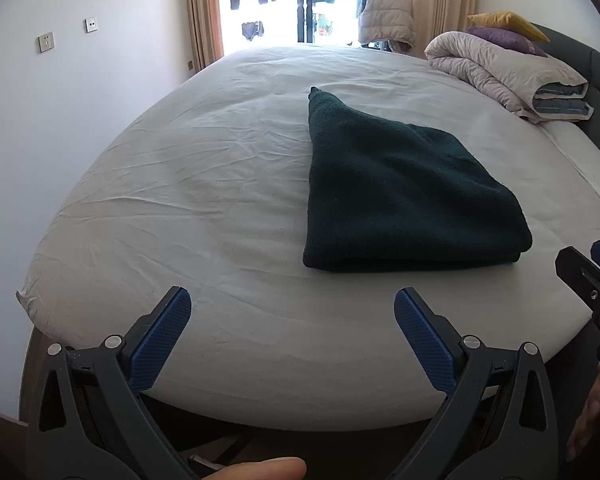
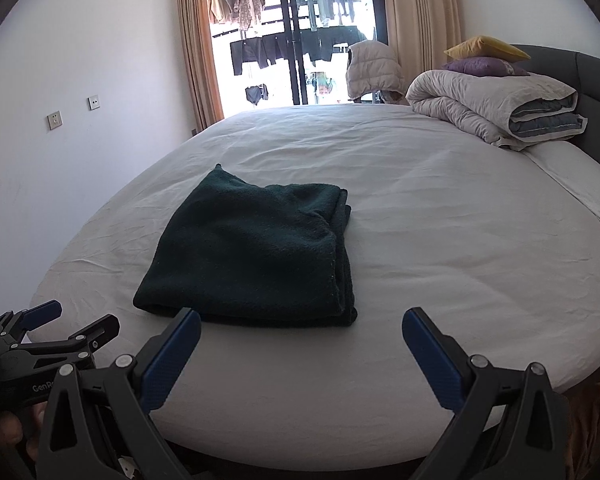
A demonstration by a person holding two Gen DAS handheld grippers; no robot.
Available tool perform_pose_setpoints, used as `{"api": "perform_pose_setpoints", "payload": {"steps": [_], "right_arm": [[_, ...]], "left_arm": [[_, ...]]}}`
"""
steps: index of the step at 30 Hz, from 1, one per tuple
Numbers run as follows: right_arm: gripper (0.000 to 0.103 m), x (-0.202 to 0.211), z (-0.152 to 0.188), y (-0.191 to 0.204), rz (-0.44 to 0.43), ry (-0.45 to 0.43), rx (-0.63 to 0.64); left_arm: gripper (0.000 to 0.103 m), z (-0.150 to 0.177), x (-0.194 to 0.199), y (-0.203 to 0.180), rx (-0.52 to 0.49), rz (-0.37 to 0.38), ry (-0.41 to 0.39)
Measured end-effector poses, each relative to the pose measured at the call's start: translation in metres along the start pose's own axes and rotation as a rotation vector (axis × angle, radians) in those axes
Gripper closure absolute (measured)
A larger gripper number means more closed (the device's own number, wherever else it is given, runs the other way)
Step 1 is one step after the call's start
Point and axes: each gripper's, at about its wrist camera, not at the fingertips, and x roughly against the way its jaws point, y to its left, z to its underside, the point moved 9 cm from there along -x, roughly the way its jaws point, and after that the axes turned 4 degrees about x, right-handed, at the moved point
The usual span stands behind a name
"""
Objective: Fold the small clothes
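Indoors, white-sheeted bed (image 2: 440, 240), folded dark green garment (image 2: 252, 252), curtained window (image 2: 296, 32)

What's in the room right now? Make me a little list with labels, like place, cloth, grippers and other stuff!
place: bedroom, round bed with a white sheet
cloth: dark green garment, folded into a stack, lying flat on the sheet
left hand-held gripper: open, holding nothing, near the bed's front edge
right hand-held gripper: open, holding nothing, just in front of the garment
touching cloth: neither gripper
bedding: rolled grey duvet at the headboard side, purple pillow and yellow pillow on top
window: clothes hanging outside
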Motion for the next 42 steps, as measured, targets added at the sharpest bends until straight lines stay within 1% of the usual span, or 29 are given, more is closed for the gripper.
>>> {"api": "perform_pose_setpoints", "payload": {"steps": [18,42], "right_arm": [[0.0,-0.0039,0.0058,-0.0015,0.005,0.024,0.002],[0.0,-0.0046,0.0087,-0.0047,0.008,0.026,-0.004]], "left_arm": [[0.0,0.0038,-0.0033,0.0017,0.022,-0.01,0.007],[0.0,0.0041,-0.0032,-0.0007,0.023,-0.016,0.002]]}}
